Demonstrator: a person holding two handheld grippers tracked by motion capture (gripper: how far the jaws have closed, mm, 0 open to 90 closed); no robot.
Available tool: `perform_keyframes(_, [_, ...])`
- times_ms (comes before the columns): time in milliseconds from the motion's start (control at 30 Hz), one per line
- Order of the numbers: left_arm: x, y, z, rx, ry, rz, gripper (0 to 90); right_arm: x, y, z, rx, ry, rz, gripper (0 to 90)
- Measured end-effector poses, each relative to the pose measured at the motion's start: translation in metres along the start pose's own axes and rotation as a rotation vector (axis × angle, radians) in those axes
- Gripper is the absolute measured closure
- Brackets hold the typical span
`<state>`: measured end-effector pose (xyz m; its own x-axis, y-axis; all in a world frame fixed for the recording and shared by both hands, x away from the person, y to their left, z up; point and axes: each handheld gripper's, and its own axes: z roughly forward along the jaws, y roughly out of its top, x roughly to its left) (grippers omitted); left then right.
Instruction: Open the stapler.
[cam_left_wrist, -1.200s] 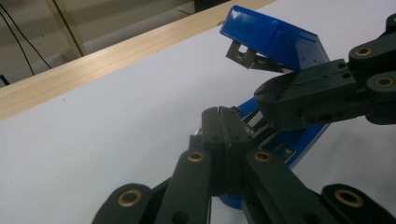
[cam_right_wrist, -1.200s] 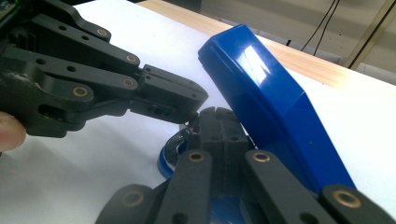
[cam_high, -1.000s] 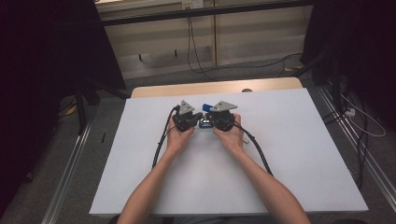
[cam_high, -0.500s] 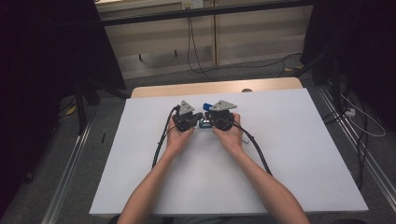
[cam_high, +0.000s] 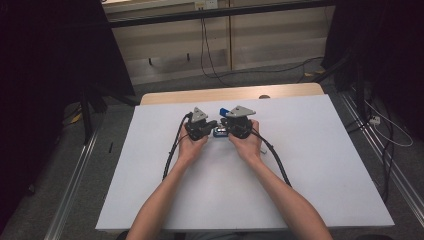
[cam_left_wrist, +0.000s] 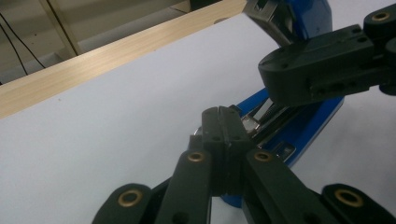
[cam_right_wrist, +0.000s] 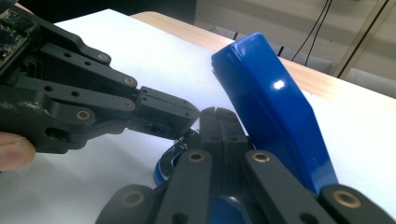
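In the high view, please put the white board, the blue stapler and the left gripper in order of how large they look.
1. White board, by far the largest.
2. Left gripper.
3. Blue stapler, mostly hidden between the grippers, so its rank is unsure.

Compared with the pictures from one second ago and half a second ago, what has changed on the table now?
Nothing has visibly changed. Both hands keep the left gripper and the right gripper at the opened blue stapler in the middle of the white table, jaws shut together, and the stapler's top arm stays lifted.
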<state>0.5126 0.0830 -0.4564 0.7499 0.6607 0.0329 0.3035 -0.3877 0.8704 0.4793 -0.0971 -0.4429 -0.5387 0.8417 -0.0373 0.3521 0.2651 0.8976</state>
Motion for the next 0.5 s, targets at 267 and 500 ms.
perform_keyframes(267, [-0.0004,0.0003,0.0000,0.002,0.003,-0.002,90.0,-0.0022,0.0006,-0.0019,-0.006,0.006,0.015,90.0])
perform_keyframes(500, [-0.0011,0.0010,0.0001,0.006,0.010,-0.001,90.0,-0.0042,0.0020,-0.0044,-0.012,-0.002,0.024,90.0])
